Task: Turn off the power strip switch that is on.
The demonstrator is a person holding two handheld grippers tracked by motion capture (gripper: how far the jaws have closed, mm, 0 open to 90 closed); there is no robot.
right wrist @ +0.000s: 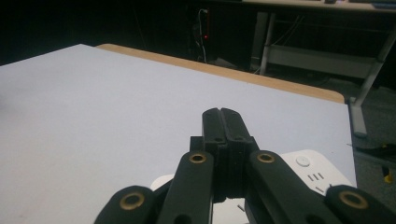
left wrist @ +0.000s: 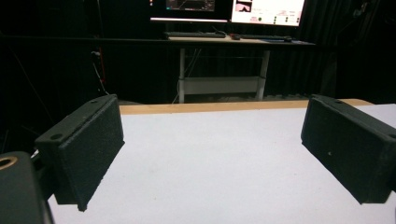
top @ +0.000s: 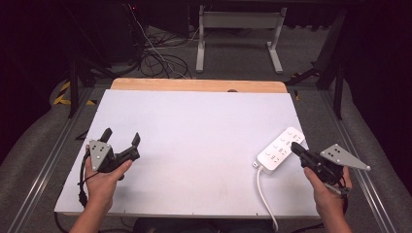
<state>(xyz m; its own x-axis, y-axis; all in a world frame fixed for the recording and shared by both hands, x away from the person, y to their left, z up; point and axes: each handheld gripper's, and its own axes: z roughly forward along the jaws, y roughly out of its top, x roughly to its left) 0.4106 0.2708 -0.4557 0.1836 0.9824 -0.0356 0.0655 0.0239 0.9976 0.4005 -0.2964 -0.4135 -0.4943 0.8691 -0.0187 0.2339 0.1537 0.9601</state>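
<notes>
A white power strip lies at the right side of the white table, and its cord runs off the near edge. My right gripper hovers over the strip's near right part with its jaws pressed together and nothing between them. In the right gripper view the shut jaws point across the table, with the power strip just below them. My left gripper is held at the left side of the table. Its jaws stand wide apart and empty.
A wooden strip borders the table's far edge. Beyond it stand a white desk frame and tangled floor cables. Metal rails run along both sides of the table.
</notes>
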